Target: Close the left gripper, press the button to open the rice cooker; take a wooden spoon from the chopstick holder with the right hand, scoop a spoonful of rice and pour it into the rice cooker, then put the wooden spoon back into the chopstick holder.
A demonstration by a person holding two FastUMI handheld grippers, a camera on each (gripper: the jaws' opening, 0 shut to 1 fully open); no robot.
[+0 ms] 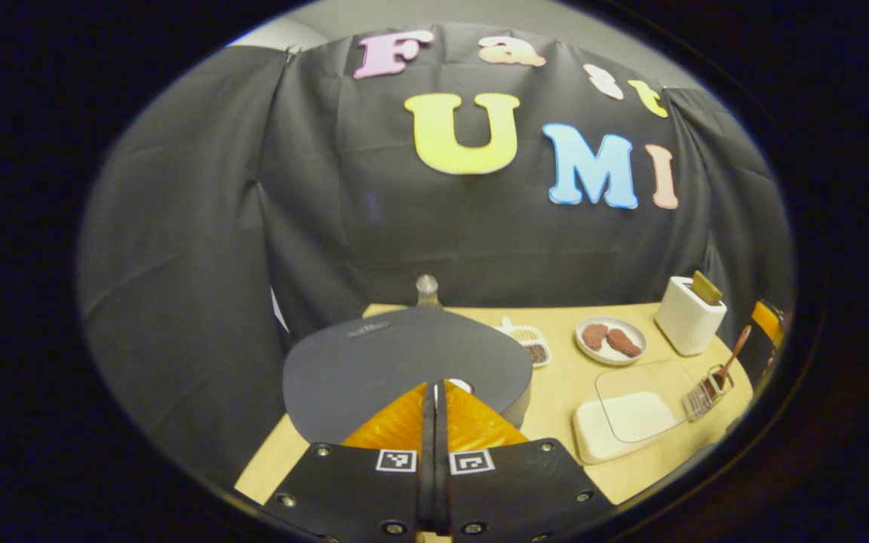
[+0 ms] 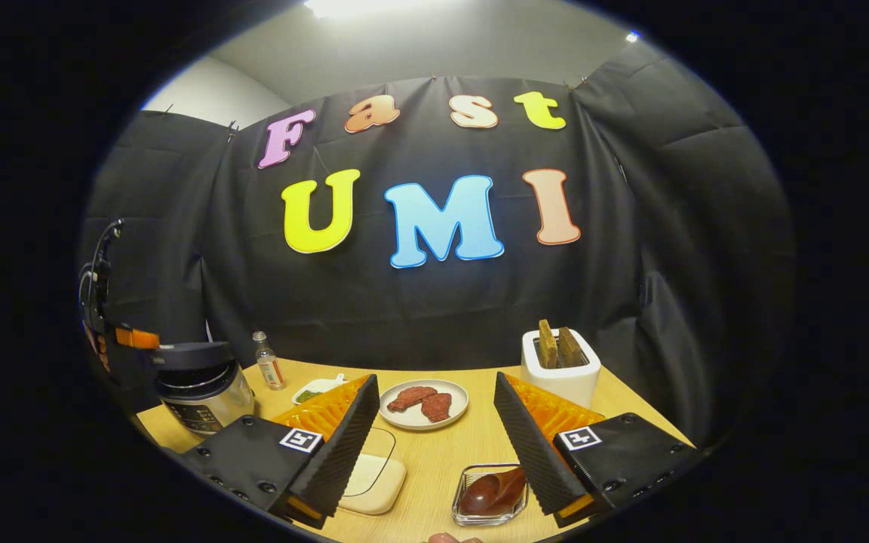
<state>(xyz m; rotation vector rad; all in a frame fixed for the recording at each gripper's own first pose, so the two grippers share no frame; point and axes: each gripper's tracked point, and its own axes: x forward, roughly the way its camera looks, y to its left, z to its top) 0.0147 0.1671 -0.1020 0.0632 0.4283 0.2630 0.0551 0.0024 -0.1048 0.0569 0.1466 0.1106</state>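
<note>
The rice cooker (image 1: 374,369) has a dark grey lid, and the lid is down. My left gripper (image 1: 439,386) is shut with nothing in it, its tips just above the lid's front by a small white button (image 1: 463,385). In the right gripper view the cooker (image 2: 197,388) stands at the left with the left gripper (image 2: 121,337) over it. My right gripper (image 2: 436,381) is open and empty above the table. The wooden spoon (image 2: 493,490) lies in the wire chopstick holder (image 2: 465,514) below its right finger. The spoon (image 1: 733,354) also sticks up from the holder (image 1: 708,394) in the left gripper view.
A white rice box (image 1: 615,426) with a clear lid lies beside the holder. Behind stand a plate of meat (image 2: 423,403), a white toaster (image 2: 561,369) with bread slices, a small bottle (image 2: 268,362) and a condiment dish (image 1: 526,343). Black cloth walls surround the wooden table (image 2: 434,460).
</note>
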